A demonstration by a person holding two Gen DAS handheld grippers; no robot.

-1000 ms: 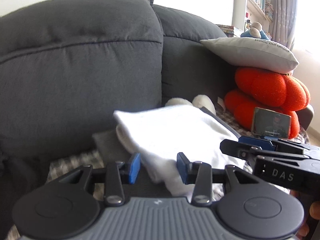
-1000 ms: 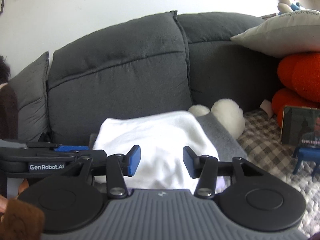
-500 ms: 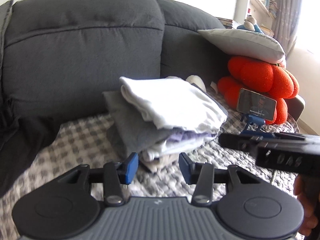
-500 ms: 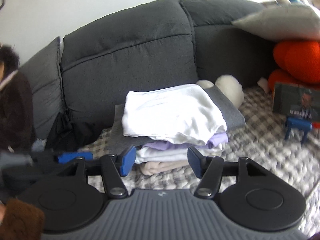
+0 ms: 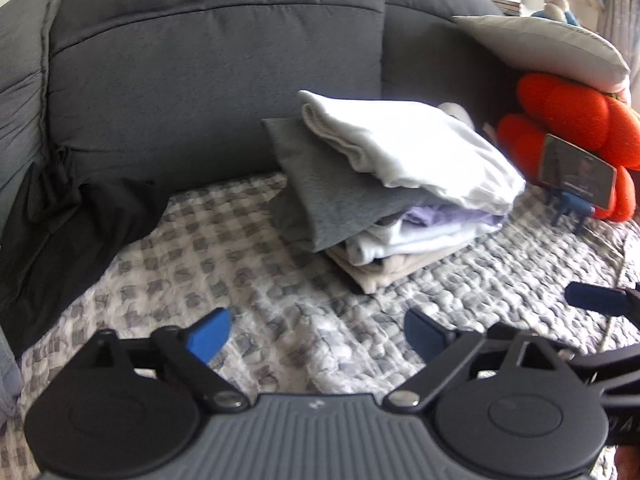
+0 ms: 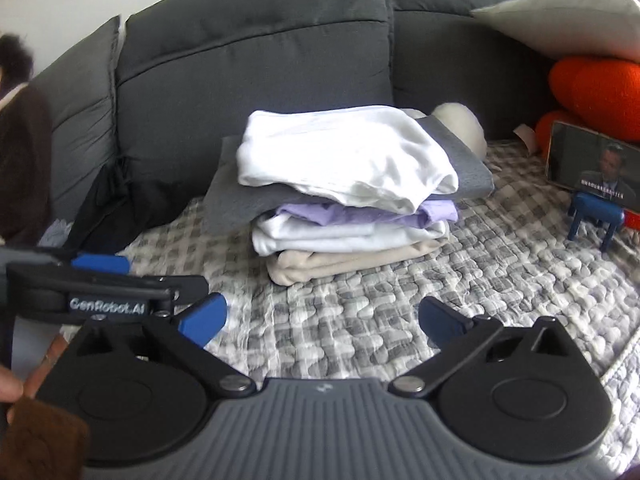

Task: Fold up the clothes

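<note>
A pile of folded clothes rests on the checked blanket, with a white garment (image 5: 408, 152) (image 6: 344, 156) on top. Under it lie a grey piece (image 5: 328, 204) (image 6: 472, 168), a lilac one (image 6: 360, 212), another white one and a beige one (image 6: 344, 264). My left gripper (image 5: 318, 334) hangs in front of the pile, apart from it, its jaws opening with nothing between them. My right gripper (image 6: 322, 320) also stands short of the pile, its jaws opening and empty. A black garment (image 5: 60, 232) (image 6: 100, 208) lies crumpled at the sofa's left.
A phone on a blue stand (image 5: 576, 176) (image 6: 592, 164) stands right of the pile, before orange cushions (image 5: 568, 120) and a grey pillow (image 5: 540, 48). The dark sofa back (image 5: 216, 80) rises behind. A person's brown sleeve (image 6: 24, 160) is at the left edge.
Both grippers have drawn back and down from the pile. The white garment that was between the jaws now lies on top, and both pairs of jaws have spread wide.
</note>
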